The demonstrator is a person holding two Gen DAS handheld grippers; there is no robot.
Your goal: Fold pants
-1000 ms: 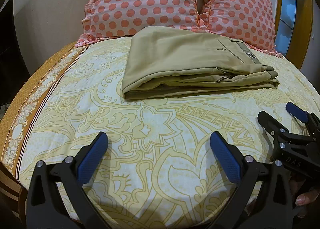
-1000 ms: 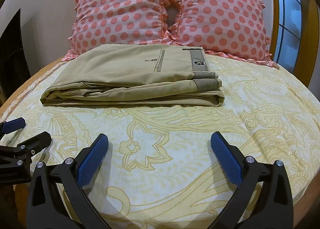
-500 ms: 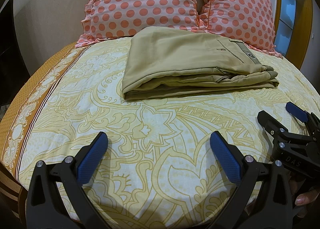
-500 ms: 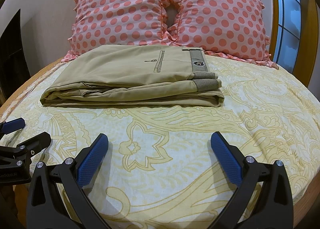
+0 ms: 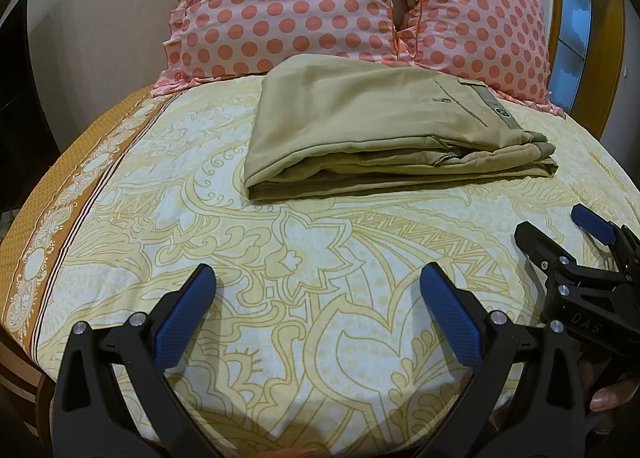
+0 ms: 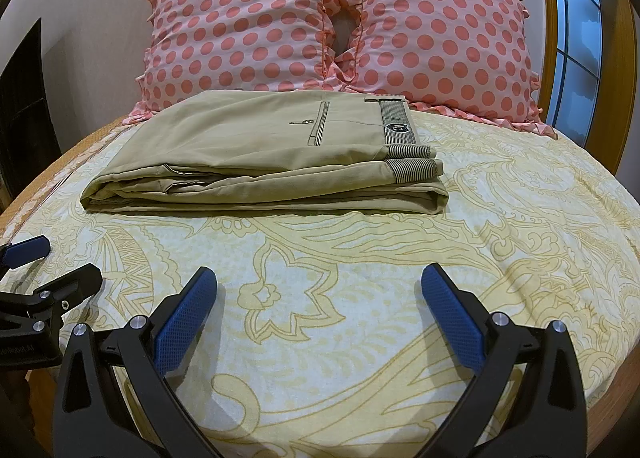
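my left gripper [image 5: 318, 296]: jaws spread wide, holding nothing, blue pads over the bedsheet [image 5: 320, 258] near the foot of the bed. my right gripper [image 6: 320, 296]: same, spread wide and empty, low over the sheet; it also shows at the right edge of the left view, and the left one shows at the left edge of the right view.

pants [image 6: 264, 162]: khaki, folded into a flat stack of several layers, lying on the sheet well ahead of both grippers. folded edge to the left, striped waistband with a small shield label to the right, a welt pocket with a button on top. layers sit fairly even, the lower ones peeking out along the near edge.

change against the earlier frames: none that i can see; pants, grippers and view sit as they did a second ago.

surroundings: two pink pillows [image 6: 340, 18] with coral dots and ruffled edges, propped just behind the pants, the pants' far edge against them. wooden window frame [image 6: 624, 58] to the right. dark panel [image 6: 22, 106] to the left. bare sheet lies between grippers and pants.
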